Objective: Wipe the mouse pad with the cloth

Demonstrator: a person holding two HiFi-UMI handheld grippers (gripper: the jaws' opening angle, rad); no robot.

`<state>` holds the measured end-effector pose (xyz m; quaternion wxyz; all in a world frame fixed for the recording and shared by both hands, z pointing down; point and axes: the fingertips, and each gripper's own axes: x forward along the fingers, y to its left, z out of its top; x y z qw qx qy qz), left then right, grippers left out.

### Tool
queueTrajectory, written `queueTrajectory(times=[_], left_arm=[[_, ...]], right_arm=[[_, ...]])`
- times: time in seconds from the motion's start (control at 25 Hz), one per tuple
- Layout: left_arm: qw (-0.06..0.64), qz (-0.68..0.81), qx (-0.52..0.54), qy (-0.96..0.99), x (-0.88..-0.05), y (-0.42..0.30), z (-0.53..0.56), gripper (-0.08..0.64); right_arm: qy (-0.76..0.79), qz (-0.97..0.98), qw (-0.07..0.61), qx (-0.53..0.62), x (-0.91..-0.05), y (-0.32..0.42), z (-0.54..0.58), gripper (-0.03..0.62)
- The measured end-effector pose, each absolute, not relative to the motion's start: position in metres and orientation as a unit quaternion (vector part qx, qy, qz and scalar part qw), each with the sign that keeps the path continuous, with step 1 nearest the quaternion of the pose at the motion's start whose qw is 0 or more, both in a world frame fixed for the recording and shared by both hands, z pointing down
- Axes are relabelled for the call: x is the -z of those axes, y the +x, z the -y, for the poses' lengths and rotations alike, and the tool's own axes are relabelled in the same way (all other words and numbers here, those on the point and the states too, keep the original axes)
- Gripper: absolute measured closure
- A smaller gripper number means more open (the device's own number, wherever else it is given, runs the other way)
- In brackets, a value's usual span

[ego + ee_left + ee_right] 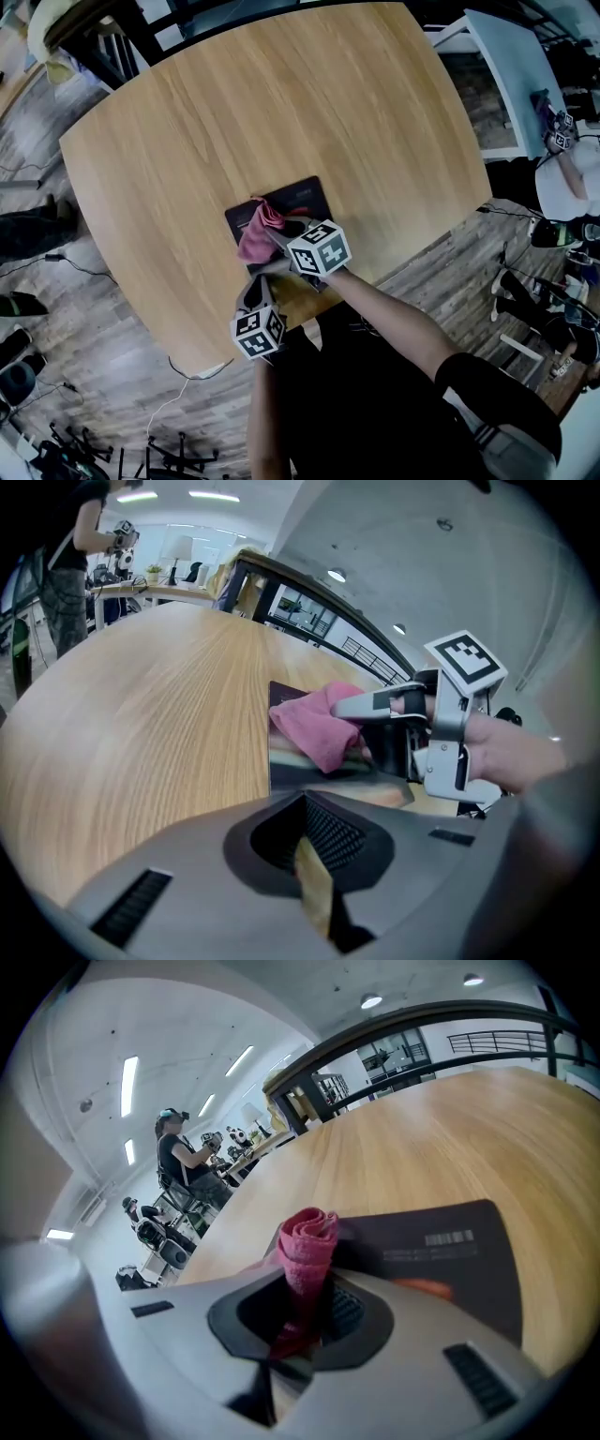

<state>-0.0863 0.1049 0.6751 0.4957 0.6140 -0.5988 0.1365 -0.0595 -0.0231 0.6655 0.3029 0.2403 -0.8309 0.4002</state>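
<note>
Bench: light wood-grain top with rounded corners.
Mouse pad: dark, rectangular, flat on the bench close to its near edge. A small pale printed mark shows on its surface in the right gripper view.
Cloth: pink and bunched into a roll. It lies over the left near part of the mouse pad.
Right tool: clenched on the cloth, which stands up out of the jaws as a tight fold. The tool sits over the near part of the pad, with its marker cube on the near right.
Left tool: jaws drawn together with only a sliver of wood showing between them, and nothing held. It sits at the near edge of the bench, just near of the pad. Contact with the pad cannot be confirmed.
Surroundings: a seated person is well beyond the bench's left side.
</note>
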Motion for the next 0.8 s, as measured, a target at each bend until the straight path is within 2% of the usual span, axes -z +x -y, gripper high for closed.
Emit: queueTrajectory(times=[0.8], left_arm=[[0.493,0.607,-0.154,0.604,-0.677,-0.091,-0.102,0.537]], right_arm=[[0.32,0.801,0.289,-0.416,-0.674,0.06,0.063,0.528]])
